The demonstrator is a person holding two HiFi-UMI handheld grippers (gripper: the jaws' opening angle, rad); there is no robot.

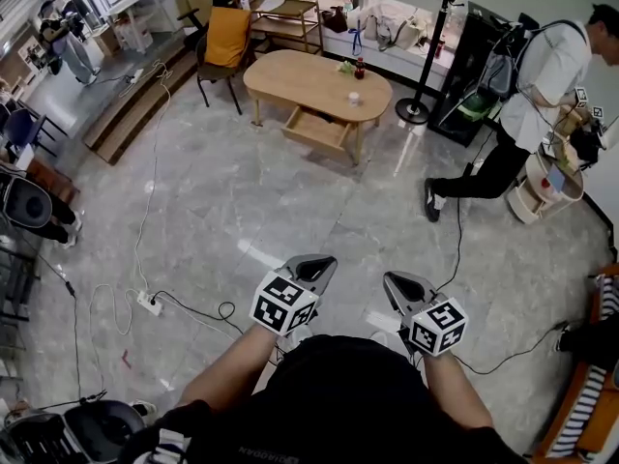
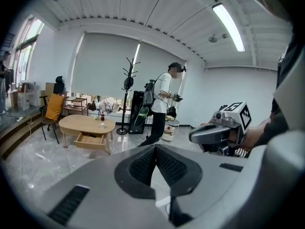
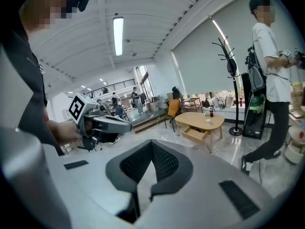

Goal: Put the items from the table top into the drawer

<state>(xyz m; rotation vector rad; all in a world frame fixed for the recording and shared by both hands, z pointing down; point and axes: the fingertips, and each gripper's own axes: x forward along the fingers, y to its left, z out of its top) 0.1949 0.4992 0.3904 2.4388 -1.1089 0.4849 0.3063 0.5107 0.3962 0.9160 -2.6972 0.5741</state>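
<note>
Left gripper point(image 1: 311, 262): jaws closed pad to pad, nothing between them, held low in front of the person's body over the grey marbled floor point(image 1: 242, 211). Far ahead, well apart from both grippers, stands the oval light-wood table point(image 1: 300, 77), just right of an orange-backed chair point(image 1: 227, 35). Its open drawer point(image 1: 314, 129) is pulled out toward the grippers from under the top. On the table top, toward its right end: a dark red bottle point(image 1: 360, 67), upright; a small green thing point(image 1: 345, 66) just beside it, too small to identify; a small white cup point(image 1: 354, 98) nearer the front edge. Right gripper point(image 1: 401, 282): jaws likewise closed and empty, level with the left gripper and just beside it. Far right: a person in a white shirt point(image 1: 542, 75), apart from the table.
</note>
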